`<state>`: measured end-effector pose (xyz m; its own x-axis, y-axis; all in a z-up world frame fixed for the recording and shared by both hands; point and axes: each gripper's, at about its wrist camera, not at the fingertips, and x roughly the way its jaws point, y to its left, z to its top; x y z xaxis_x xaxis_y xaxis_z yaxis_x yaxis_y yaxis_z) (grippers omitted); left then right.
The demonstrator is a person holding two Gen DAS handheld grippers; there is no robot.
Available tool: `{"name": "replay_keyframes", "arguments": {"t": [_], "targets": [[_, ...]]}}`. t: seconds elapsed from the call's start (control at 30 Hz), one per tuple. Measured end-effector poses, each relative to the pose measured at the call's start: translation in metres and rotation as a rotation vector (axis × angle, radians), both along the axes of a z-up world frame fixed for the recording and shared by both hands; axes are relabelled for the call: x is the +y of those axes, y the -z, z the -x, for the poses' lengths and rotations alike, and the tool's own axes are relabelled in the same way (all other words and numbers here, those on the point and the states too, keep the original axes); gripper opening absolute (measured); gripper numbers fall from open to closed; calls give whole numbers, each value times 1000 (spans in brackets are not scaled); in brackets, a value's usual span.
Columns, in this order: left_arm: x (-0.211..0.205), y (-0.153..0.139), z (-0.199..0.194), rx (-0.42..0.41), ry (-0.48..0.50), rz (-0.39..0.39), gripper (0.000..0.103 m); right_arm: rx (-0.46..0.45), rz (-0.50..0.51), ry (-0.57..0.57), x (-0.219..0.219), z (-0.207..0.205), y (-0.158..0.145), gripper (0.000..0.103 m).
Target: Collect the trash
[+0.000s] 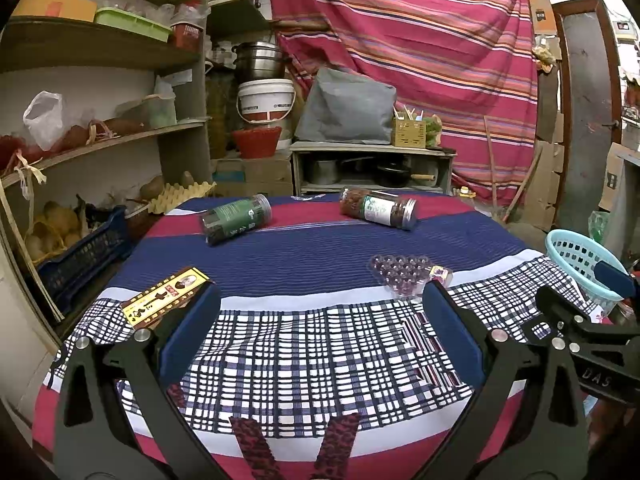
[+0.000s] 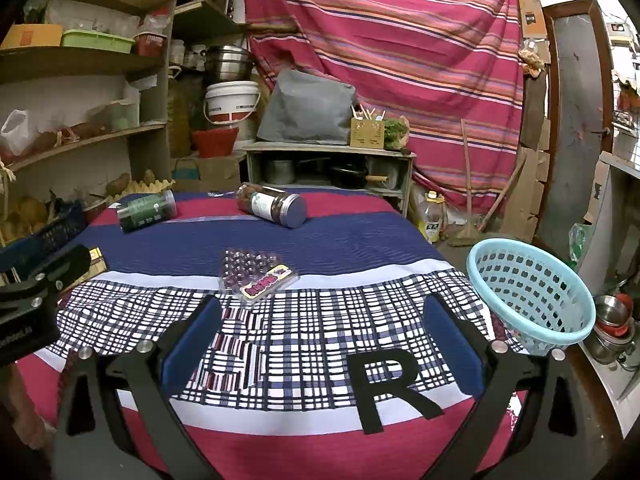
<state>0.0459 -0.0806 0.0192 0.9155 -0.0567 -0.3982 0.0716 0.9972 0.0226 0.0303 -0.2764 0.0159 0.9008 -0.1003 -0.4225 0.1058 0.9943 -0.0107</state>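
Observation:
On the cloth-covered table lie a green-label jar (image 1: 236, 219) (image 2: 146, 209), a jar with a metal lid (image 1: 378, 209) (image 2: 272, 205), a clear blister tray (image 1: 402, 274) (image 2: 256, 274) and a yellow box (image 1: 164, 300) (image 2: 96, 261). A light blue basket (image 2: 528, 292) (image 1: 584, 266) sits tilted at the table's right edge. My left gripper (image 1: 320, 304) is open and empty above the near checked cloth, between box and tray. My right gripper (image 2: 322, 312) is open and empty, the tray just beyond its left finger.
Wooden shelves (image 1: 92, 140) with bags, potatoes and a blue crate (image 1: 84, 256) stand left. A low cabinet with pots (image 1: 368, 168), a white bucket (image 1: 266, 100) and a striped curtain (image 1: 420, 40) stand behind. Steel pots (image 2: 612, 328) sit low right.

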Motion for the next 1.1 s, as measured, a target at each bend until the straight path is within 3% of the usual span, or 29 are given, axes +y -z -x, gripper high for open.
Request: {"name": "replay_keyframes", "arguments": {"t": [1.1], "targets": [[-3, 1, -2, -12, 16, -2, 98, 2, 18, -12, 9, 2, -2, 98]]}}
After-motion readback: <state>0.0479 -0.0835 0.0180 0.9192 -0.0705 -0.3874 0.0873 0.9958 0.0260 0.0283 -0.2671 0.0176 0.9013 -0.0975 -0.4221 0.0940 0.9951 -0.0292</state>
